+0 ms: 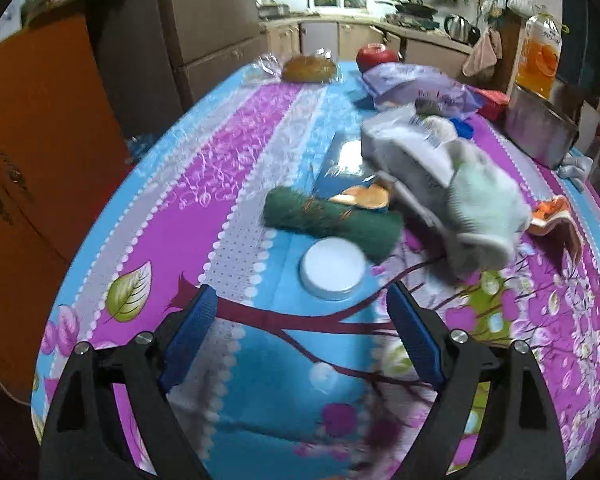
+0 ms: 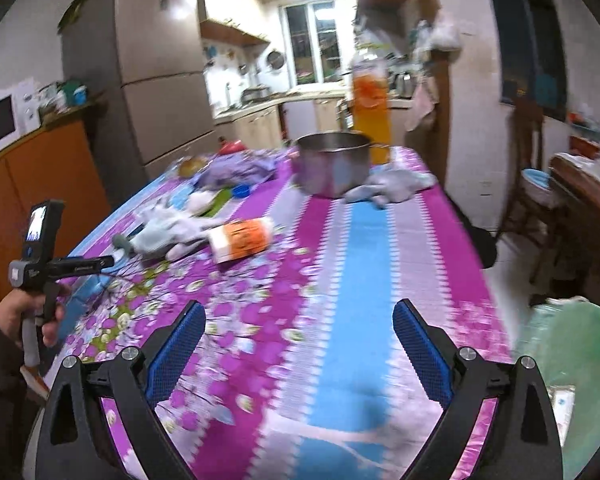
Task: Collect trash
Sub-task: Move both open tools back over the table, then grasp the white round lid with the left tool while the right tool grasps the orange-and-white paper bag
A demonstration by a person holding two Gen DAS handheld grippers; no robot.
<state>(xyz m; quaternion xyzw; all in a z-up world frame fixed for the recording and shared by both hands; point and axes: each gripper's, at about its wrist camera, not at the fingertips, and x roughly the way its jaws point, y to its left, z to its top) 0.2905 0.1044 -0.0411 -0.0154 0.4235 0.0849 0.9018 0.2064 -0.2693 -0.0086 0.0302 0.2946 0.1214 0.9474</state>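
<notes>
Trash litters my floral purple-and-blue tablecloth point(image 1: 236, 168): from left, a rolled green scouring pad point(image 1: 332, 218), a round white plastic lid point(image 1: 333, 274) just before it, then crumpled white wrappers point(image 1: 412, 148). My left gripper point(image 1: 302, 308) gapes wide near the lid, holding nothing. My right gripper point(image 2: 300, 326) is likewise spread wide over bare cloth, well short of the steel pot point(image 2: 332, 168).

A tall beige two-door fridge point(image 2: 156, 68) is standing far left beside a low orange wooden cabinet point(image 2: 40, 176). Daylight is coming through a white-framed kitchen window point(image 2: 314, 48) far behind, above pale cream counter cupboards point(image 2: 260, 130).
</notes>
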